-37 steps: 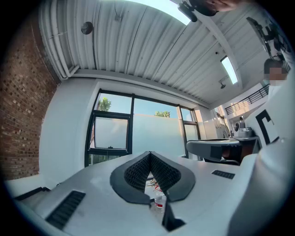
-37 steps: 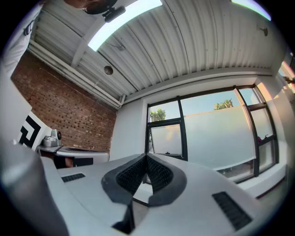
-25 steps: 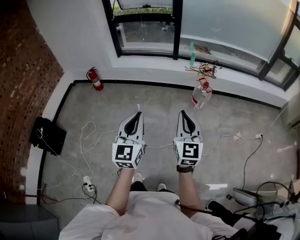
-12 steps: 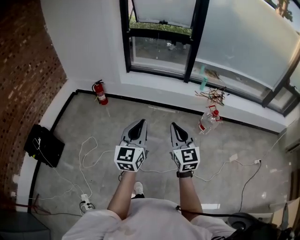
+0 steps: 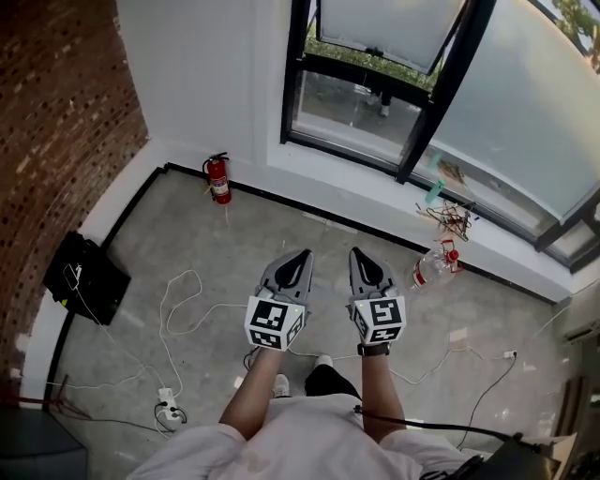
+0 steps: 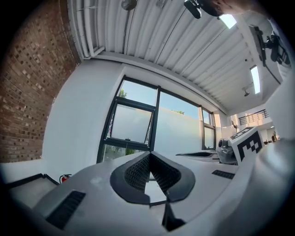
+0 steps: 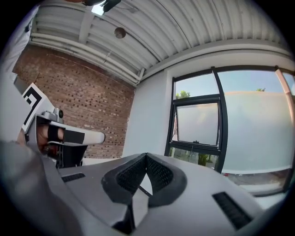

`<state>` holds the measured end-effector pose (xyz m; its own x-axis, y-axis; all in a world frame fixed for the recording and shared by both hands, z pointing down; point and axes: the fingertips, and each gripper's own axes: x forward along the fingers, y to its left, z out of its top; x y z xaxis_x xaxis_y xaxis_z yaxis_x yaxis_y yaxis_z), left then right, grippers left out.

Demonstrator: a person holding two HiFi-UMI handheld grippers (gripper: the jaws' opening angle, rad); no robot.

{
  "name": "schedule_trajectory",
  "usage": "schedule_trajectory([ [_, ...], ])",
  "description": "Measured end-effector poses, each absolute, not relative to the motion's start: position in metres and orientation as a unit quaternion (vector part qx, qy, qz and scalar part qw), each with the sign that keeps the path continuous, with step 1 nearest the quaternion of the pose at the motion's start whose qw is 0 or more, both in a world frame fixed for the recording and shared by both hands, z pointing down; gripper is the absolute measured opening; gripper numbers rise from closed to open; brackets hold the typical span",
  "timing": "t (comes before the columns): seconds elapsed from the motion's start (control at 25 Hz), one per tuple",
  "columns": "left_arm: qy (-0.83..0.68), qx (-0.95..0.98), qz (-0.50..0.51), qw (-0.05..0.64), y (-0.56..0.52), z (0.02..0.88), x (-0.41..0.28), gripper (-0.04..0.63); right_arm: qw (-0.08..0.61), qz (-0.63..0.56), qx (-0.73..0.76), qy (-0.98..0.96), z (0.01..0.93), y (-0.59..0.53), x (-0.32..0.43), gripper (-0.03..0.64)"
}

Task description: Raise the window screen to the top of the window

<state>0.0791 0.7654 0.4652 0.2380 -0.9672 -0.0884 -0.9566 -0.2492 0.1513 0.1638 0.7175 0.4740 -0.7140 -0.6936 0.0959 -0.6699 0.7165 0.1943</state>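
Window screen (image 5: 386, 24) sits in the dark-framed window straight ahead of both sets of fingers and well above them. It is a pale panel filling the upper part of the left-hand opening, and its bottom rail (image 7: 203, 145) seems to carry a small knob near the middle. I'd judge it light and flimsy, the mesh easy to dent or tear, so the stiff rail or that knob is the place to take hold, not the panel.

The left gripper (image 5: 298, 255) and right gripper (image 5: 362, 255) are side by side, each with its fingers pressed together on nothing. Bare concrete floor lies ahead of the fingers, so there's room to step in. A fire extinguisher (image 5: 218, 178) stands ahead to their left, a plastic bottle (image 5: 431, 267) just to the right, and loose cables (image 5: 161, 300) trail on the left. The sill (image 5: 347, 178) and the frame's centre post (image 5: 441, 94) are the edges to mind when reaching up.
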Motion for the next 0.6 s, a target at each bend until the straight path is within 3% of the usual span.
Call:
schedule_trajectory([
  [0.36, -0.606, 0.791, -0.062, 0.05, 0.64, 0.495, 0.032, 0.0, 0.045, -0.044, 0.354, -0.933, 0.489, 0.584, 0.113, 0.002],
  [0.6, -0.615, 0.788, -0.041, 0.003, 0.51, 0.455, 0.003, 0.0, -0.001, -0.063, 0.347, -0.936, 0.442, 0.463, 0.082, 0.002],
])
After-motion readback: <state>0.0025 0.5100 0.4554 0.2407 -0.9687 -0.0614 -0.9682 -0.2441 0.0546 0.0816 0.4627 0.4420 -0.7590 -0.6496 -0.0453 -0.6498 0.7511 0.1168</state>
